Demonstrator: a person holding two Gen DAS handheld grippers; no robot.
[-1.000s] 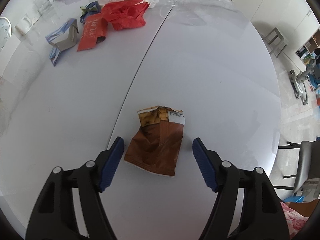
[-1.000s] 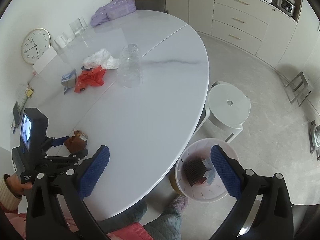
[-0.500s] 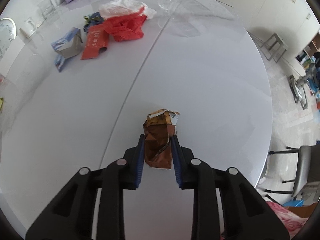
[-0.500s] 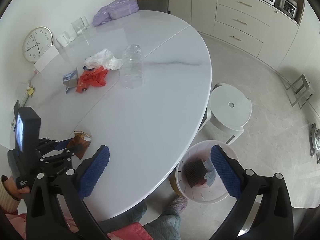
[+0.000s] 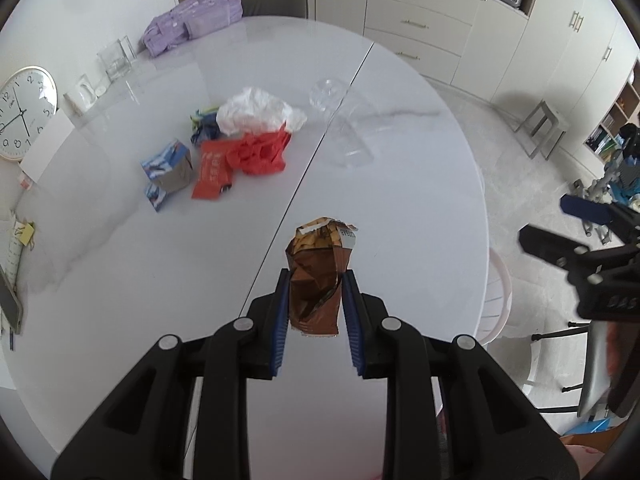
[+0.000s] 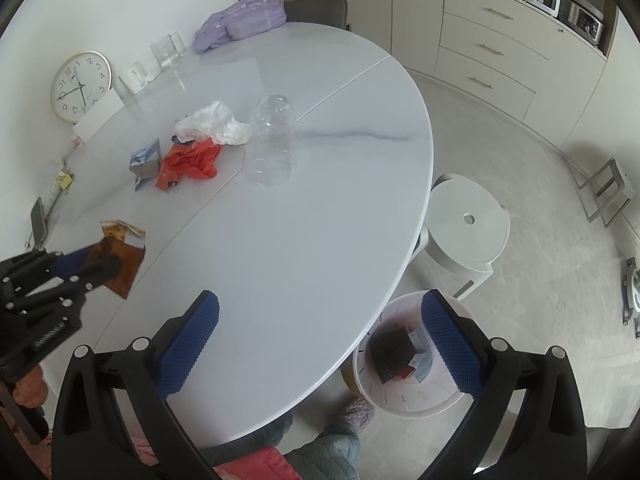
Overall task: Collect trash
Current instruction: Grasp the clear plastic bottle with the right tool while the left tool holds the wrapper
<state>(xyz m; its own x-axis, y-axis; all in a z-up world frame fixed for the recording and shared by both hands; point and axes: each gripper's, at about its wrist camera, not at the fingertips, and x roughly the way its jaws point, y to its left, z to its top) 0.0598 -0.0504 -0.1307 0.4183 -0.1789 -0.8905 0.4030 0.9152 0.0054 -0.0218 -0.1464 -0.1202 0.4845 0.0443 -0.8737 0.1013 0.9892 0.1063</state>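
Note:
My left gripper (image 5: 315, 280) is shut on a crumpled brown snack bag (image 5: 318, 276) and holds it above the white oval table (image 5: 400, 200); the bag also shows in the right wrist view (image 6: 120, 258). My right gripper (image 6: 320, 328) is open and empty, over the table's near edge. A white trash bin (image 6: 404, 396) with some trash inside stands on the floor below the table edge. More trash lies farther on the table: a red wrapper (image 5: 244, 160), a white plastic bag (image 5: 256, 112), a small blue box (image 5: 168, 168) and a clear plastic jar (image 6: 272, 148).
A white stool (image 6: 466, 224) stands by the table, next to the bin. A clock (image 6: 80, 86), glass cups (image 6: 168, 50) and a purple bag (image 6: 240, 20) sit at the table's far side. Cabinets (image 6: 500, 40) line the back wall.
My left gripper closed on the brown snack bag and lifted it off the table. The right gripper stayed open and shifted only slightly.

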